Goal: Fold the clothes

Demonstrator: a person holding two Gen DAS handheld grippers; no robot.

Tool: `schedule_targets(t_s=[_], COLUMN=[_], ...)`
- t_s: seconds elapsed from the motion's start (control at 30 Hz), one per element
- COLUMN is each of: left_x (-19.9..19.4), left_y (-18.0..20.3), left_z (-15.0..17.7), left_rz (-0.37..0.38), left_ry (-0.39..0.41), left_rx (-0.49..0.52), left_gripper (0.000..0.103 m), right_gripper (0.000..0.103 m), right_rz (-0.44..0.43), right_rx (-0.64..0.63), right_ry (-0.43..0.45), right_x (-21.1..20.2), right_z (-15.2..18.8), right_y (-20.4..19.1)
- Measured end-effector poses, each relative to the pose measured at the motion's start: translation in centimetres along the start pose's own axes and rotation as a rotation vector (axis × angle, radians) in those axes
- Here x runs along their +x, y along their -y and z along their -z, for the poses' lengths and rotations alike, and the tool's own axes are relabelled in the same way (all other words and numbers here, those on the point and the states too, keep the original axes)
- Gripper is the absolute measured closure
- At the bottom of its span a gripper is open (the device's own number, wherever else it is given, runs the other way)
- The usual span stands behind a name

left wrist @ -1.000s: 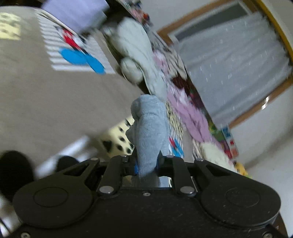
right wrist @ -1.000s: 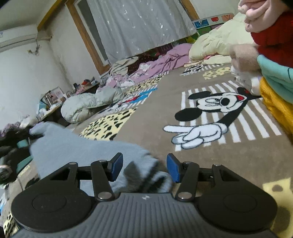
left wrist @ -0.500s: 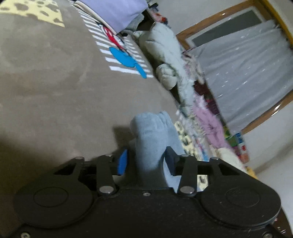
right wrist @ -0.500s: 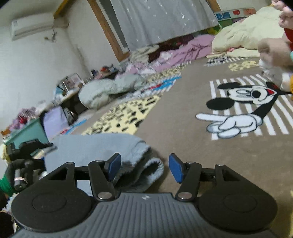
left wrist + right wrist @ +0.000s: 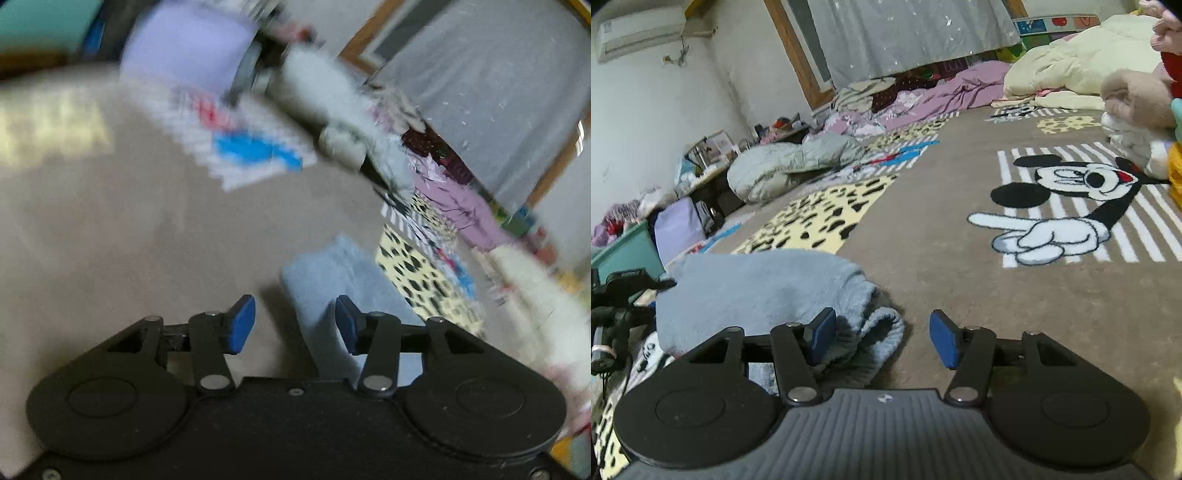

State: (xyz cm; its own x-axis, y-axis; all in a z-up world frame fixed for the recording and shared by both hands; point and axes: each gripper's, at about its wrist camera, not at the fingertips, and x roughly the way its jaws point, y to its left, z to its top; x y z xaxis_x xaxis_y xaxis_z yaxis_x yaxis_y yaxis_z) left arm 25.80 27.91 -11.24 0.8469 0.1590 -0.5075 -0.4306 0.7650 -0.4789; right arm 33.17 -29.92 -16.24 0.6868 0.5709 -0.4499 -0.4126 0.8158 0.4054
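the light blue fleecy garment [image 5: 757, 291] lies folded on the brown cartoon-print plush blanket [image 5: 960, 295], its rolled edge bunched up just ahead of your right gripper [image 5: 882, 338]. that gripper's 2 blue pads stand apart — the left pad sits against the rolled edge, the right pad hangs over bare blanket, and nothing is pinched between them.

your left gripper [image 5: 295, 323] has just been opening its jaws; the pads are apart now, with a narrow end of the same blue fabric [image 5: 332, 280] lying between them, close against the right pad and clear of the left one — it is not clamped. this view is badly blurred.

further off on the blanket you have a crumpled grey-green quilt [image 5: 790, 166] and a heap of cream bedding [image 5: 1078, 70].
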Motion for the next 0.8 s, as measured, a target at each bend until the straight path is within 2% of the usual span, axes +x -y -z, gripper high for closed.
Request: schedule_targets(t_s=[0.1, 0.17, 0.27, 0.33, 0.43, 0.6, 0.73, 0.8], left_x=[-1.5, -0.9, 1.4, 3.1, 3.9, 4.4, 4.3, 4.5], left_y=[1.7, 3.4, 5.1, 5.1, 3.4, 0.5, -0.4, -0.5], left_z=[-0.4, -0.6, -0.7, -0.8, -0.7, -1.4, -1.6, -1.4], left_rz=[0.042, 0.074, 0.036, 0.014, -0.02, 0.002, 0.05, 0.061], left_ry=[0.039, 0.028, 0.039, 0.028, 0.05, 0.001, -0.033, -0.045], left_rx=[0.127, 0.221, 0.341, 0.361, 0.312, 0.236, 0.193, 0.17], left_gripper=[0.057, 0.057, 0.057, 0.057, 0.057, 0.055, 0.054, 0.054], right_gripper=[0.047, 0.047, 0.047, 0.049, 0.051, 0.055, 0.061, 0.067], right_rz=[-0.001, 0.006, -0.002, -0.03, -0.073, -0.129, -0.159, -0.158], right_rx=[-0.025, -0.08, -0.169, -0.215, -0.333, -0.472, -0.552, -0.598], right_ry=[0.066, 0.081, 0.069, 0.032, -0.047, -0.203, -0.303, -0.341], right_x=[-1.5, -2.3, -1.7, 0.1, 4.8, 14.2, 19.2, 21.0], right_z=[-0.5, -1.1, -2.1, -3.0, -5.3, -8.4, -8.5, -8.3], right_y=[-0.3, -1.8, -5.5, -8.0, -12.8, -19.0, -21.7, -22.9])
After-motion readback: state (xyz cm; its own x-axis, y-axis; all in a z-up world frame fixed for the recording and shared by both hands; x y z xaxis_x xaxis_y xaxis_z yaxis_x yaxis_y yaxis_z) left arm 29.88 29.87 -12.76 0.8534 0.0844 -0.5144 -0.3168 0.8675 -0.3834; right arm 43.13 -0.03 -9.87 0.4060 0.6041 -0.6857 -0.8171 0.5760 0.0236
